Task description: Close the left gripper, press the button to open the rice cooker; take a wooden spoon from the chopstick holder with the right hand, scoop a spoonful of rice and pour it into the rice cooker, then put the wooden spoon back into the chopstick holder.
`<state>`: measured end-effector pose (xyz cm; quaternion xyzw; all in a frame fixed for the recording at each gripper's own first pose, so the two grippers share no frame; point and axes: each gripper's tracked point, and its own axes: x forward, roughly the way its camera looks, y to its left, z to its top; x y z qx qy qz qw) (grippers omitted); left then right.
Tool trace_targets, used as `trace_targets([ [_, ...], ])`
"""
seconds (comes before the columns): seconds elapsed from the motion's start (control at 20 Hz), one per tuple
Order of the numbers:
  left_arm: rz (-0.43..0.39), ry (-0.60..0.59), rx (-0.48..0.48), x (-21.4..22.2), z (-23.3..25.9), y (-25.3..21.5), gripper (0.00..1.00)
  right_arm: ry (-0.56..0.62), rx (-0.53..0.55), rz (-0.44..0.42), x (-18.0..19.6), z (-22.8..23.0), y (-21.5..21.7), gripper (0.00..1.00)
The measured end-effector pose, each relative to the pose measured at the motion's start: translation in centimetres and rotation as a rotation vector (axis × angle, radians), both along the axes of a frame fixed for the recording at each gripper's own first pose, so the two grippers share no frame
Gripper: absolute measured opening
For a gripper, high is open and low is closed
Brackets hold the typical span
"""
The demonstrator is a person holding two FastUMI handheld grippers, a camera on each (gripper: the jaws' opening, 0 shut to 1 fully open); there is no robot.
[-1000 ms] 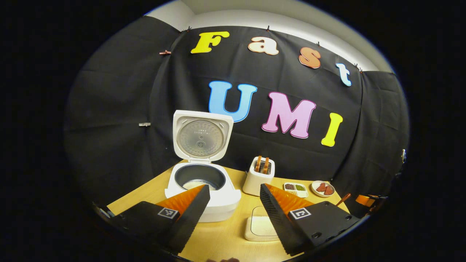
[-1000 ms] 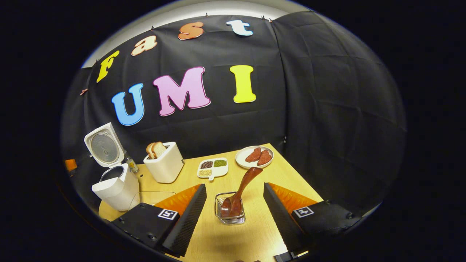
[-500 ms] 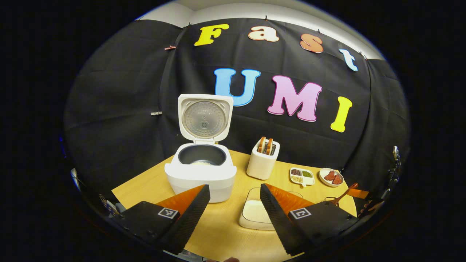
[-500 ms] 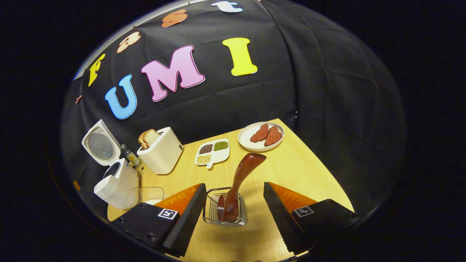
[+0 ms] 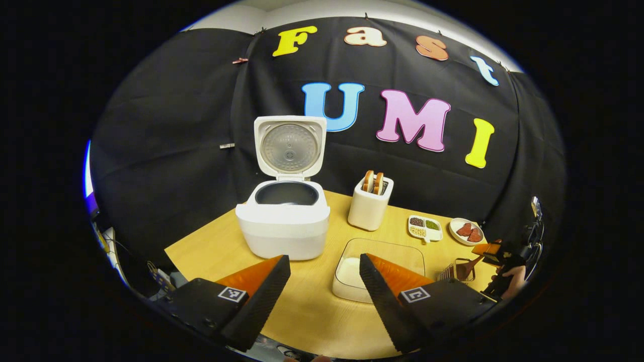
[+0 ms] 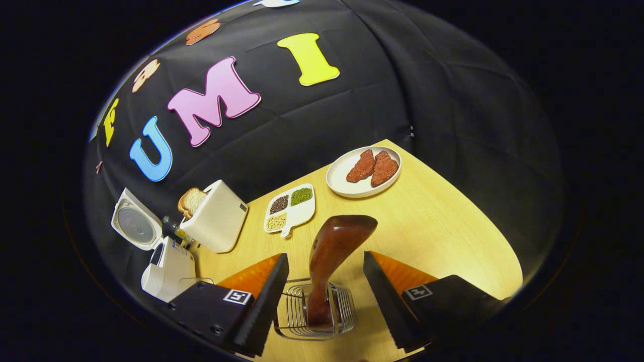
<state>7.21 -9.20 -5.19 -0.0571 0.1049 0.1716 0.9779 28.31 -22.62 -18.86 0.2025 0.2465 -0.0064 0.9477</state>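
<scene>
My right claw (image 6: 324, 296) hangs wide apart, straddling the wooden spoon (image 6: 332, 256) without touching it; the spoon stands tilted in the wire chopstick holder (image 6: 314, 317) on the counter (image 6: 443, 221). My left claw (image 5: 324, 296) is apart too, facing the rice cooker (image 5: 284, 221), whose lid (image 5: 289, 147) stands open, beside the tray of rice (image 5: 352, 269).

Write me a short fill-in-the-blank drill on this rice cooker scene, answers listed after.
1. The rice cooker lid stands ____.
2. The wooden spoon stands in the wire ____ holder.
3. The right gripper has its fingers ____ on either side of the spoon handle.
4. The toaster holds slices of ____.

Answers: open; chopstick; open; bread
</scene>
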Motion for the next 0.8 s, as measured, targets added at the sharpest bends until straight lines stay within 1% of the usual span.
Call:
trace_targets([
  [0.1,0.011,0.003,-0.004,0.0,-0.3,-0.1,0.95,0.006,0.011,0.009,0.6,-0.5,0.4,0.84],
  [0.15,0.013,0.008,-0.007,0.0,-0.7,-0.1,0.96,0.014,0.007,0.010,1.0,-0.8,0.6,0.81],
  [0.2,0.012,0.013,-0.012,0.0,-0.9,-0.2,0.95,0.018,0.000,0.003,1.0,-0.9,0.5,0.75],
  [0.35,0.008,0.014,-0.031,0.3,-1.2,-0.5,0.96,0.014,-0.010,-0.013,1.3,-0.8,0.5,0.27],
  [0.4,0.007,0.012,-0.037,0.3,-1.2,-0.6,0.96,0.035,-0.002,-0.020,1.6,-1.3,0.7,0.15],
  [0.45,0.001,0.007,-0.043,0.2,-1.1,-0.7,0.96,0.047,0.018,-0.024,1.5,-1.1,0.8,0.24],
  [0.5,0.001,0.002,-0.049,0.1,-1.3,-0.8,0.96,0.052,0.011,-0.034,1.5,-1.3,0.9,0.22],
  [0.6,0.002,-0.007,-0.065,-0.1,-1.4,-0.5,0.95,0.046,0.000,-0.026,1.1,-0.7,1.3,0.20],
  [0.8,-0.023,-0.006,-0.083,-0.2,-1.7,0.2,0.96,0.012,-0.046,0.010,-0.1,1.6,2.2,0.20],
])
